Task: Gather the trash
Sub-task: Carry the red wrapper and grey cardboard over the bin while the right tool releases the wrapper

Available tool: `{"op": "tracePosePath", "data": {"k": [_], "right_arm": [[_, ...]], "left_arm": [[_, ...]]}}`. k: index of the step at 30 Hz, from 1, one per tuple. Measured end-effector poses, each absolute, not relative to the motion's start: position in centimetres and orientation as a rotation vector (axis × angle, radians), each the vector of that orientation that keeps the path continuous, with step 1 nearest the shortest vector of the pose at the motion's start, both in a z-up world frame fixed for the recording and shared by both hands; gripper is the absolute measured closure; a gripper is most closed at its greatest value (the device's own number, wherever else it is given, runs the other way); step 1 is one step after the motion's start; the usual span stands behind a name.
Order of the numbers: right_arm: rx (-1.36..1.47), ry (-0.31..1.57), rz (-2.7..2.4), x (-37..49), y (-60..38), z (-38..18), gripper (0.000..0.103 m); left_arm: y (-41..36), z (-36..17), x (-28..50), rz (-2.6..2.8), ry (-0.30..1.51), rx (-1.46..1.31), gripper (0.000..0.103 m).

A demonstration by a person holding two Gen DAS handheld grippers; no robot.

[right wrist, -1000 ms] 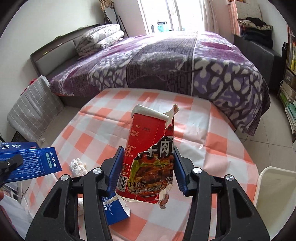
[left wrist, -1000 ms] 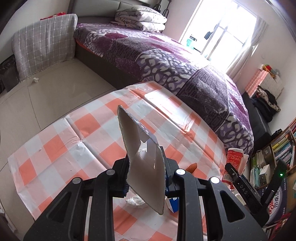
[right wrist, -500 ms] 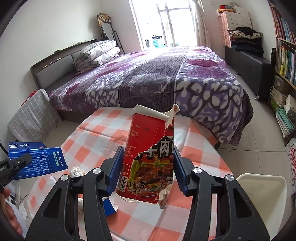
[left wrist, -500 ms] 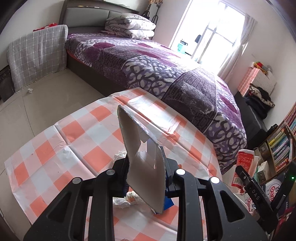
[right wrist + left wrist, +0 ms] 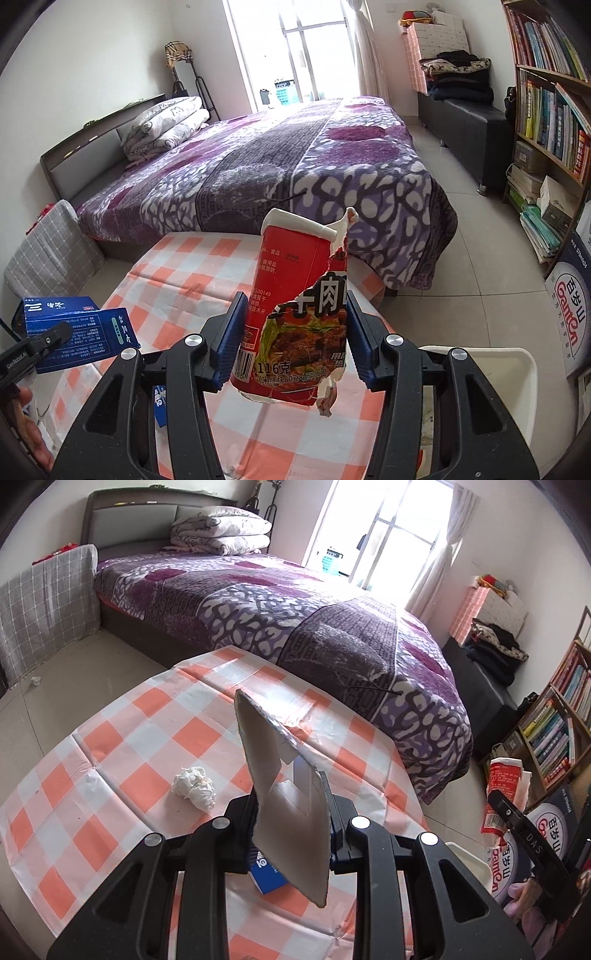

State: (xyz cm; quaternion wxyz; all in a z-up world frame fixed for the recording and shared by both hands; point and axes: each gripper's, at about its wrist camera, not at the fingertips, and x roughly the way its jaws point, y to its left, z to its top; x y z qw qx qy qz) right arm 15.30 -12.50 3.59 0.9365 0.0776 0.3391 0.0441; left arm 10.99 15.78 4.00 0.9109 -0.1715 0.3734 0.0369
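Observation:
My left gripper (image 5: 291, 830) is shut on a flattened blue cardboard box (image 5: 284, 805), its grey inner side facing the camera; the box also shows blue in the right wrist view (image 5: 74, 328). My right gripper (image 5: 291, 339) is shut on a torn red instant-noodle cup (image 5: 295, 299), also seen in the left wrist view (image 5: 504, 790). Both are held above a round table with an orange-and-white checked cloth (image 5: 147, 746). A crumpled white tissue (image 5: 194, 786) lies on the cloth. A small blue box (image 5: 267, 877) lies below the left gripper. A white bin (image 5: 495, 376) stands at the right.
A bed with a purple patterned cover (image 5: 295, 620) stands just beyond the table. A bookshelf (image 5: 546, 110) and a dark bench with clothes (image 5: 461, 107) line the right wall. A grey checked cushion (image 5: 48, 598) leans at the left. Tiled floor (image 5: 476, 236) lies between bed and shelf.
Both grippers have lifted and pulled back from the table with their loads. The white tissue has come into open view, and more of the white bin shows at the right.

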Motion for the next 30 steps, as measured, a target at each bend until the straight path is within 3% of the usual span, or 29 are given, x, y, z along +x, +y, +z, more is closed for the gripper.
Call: {"op": "tracePosePath", "data": {"k": [25, 28, 30], "right_arm": [[0.299, 0.661, -0.178, 10.4, -26.7, 4.9, 0.053], [0.313, 0.656, -0.198, 9.7, -28.3, 5.0, 0.049], [0.324, 0.641, -0.228, 9.1, -29.2, 5.0, 0.037]], "left_arm": [[3.3, 3.6, 11.9, -0.165, 0.814, -0.270, 0.076], [1.4, 3.6, 11.8, -0.202, 0.822, -0.253, 0.076], [0.0, 3.6, 11.8, -0.223, 0.825, -0.236, 0.076]]}}
